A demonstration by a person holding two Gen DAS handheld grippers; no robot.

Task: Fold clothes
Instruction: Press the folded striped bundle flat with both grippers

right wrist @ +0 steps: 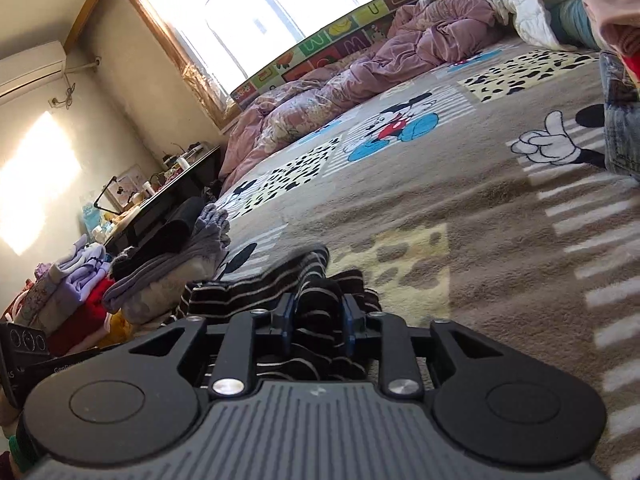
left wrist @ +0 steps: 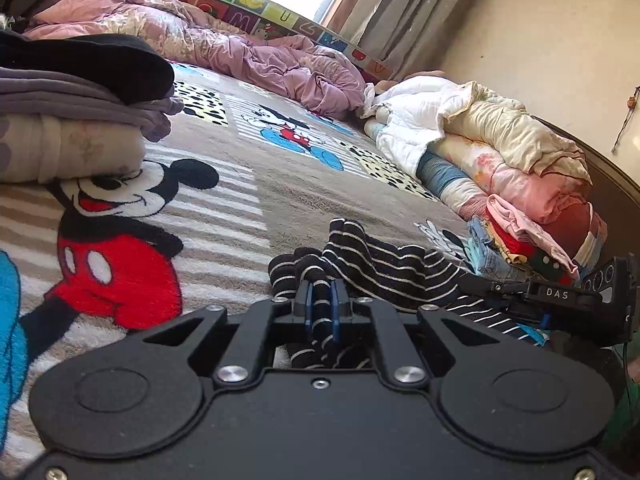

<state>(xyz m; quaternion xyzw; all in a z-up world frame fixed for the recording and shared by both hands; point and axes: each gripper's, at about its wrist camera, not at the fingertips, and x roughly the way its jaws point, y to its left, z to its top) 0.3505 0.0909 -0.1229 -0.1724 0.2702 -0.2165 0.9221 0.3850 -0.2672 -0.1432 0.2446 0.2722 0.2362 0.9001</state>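
Note:
A black garment with thin white stripes (left wrist: 384,264) lies bunched on the Mickey Mouse blanket (left wrist: 280,184) that covers the bed. My left gripper (left wrist: 321,286) is shut on a fold of it, and striped cloth runs back between its fingers. The right gripper's black body (left wrist: 560,294) shows low at the right, over the same garment. In the right wrist view the striped garment (right wrist: 260,284) spreads left and ahead. My right gripper (right wrist: 318,304) has its jaws apart with a loose bunch of the cloth lying between them.
A stack of folded clothes (left wrist: 80,92), black on grey, sits on the left. A heap of quilts and clothes (left wrist: 520,200) lines the right side by the wall. A crumpled purple quilt (left wrist: 240,48) lies at the far end. Jeans (right wrist: 620,120) lie to the right.

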